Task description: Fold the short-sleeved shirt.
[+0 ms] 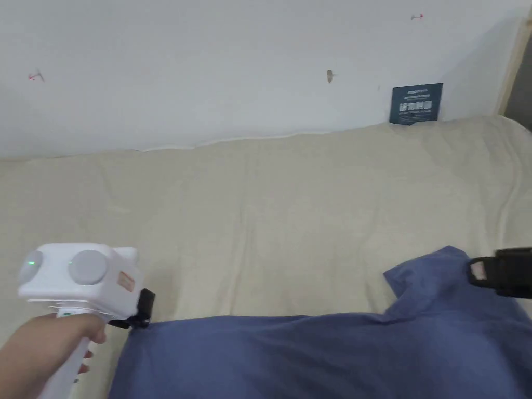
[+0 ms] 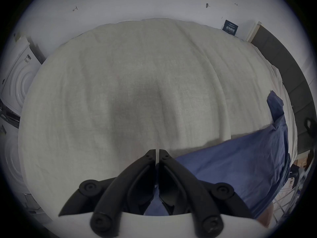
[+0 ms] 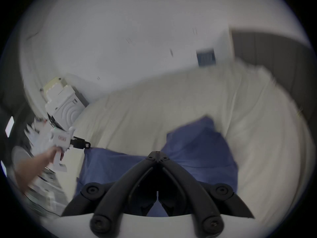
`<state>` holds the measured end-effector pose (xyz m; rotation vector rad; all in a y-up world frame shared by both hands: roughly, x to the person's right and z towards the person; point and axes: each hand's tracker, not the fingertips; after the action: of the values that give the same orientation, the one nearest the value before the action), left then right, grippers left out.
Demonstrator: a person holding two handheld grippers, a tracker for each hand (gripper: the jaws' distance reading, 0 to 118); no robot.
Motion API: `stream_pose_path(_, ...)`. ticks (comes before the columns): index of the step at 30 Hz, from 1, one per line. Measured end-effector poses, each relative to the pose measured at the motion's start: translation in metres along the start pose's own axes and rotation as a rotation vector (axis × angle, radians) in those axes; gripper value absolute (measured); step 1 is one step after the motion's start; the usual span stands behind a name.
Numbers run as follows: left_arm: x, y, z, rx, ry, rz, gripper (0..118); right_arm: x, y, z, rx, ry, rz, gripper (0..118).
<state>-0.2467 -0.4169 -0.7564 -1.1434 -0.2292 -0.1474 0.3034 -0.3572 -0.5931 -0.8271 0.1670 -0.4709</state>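
Observation:
The blue short-sleeved shirt [image 1: 311, 358] hangs stretched between my two grippers over the near part of the cream-covered bed [image 1: 286, 208]. A hand holds my white left gripper [image 1: 143, 319], which is shut on the shirt's left corner. In the left gripper view its jaws [image 2: 157, 151] are pressed together with blue cloth [image 2: 231, 169] trailing off to the right. My right gripper [image 1: 475, 273] is shut on the shirt near a raised sleeve fold. In the right gripper view its jaws [image 3: 157, 154] are closed, with the shirt [image 3: 197, 147] spread beyond them and the left gripper [image 3: 87, 145] farther off.
A white wall runs behind the bed, with a dark blue card [image 1: 415, 103] leaning on it at the back right. A white appliance [image 2: 18, 80] stands past the bed's left end. A dark panel [image 2: 283, 66] borders the right end.

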Motion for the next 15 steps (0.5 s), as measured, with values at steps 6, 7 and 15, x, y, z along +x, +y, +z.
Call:
stream_pose_path(6,0.001,-0.006,0.012,0.004,-0.043,0.012,3,0.037,0.05,-0.084,-0.18,-0.385,0.068,103)
stream_pose_path(7,0.001,-0.007,0.012,0.0,-0.043,0.006,3,0.041,0.039,-0.082,-0.216,-0.403,0.095,99)
stream_pose_path(15,0.003,-0.017,0.001,-0.061,-0.058,-0.013,3,0.074,0.048,-0.116,-0.401,-0.491,0.005,100)
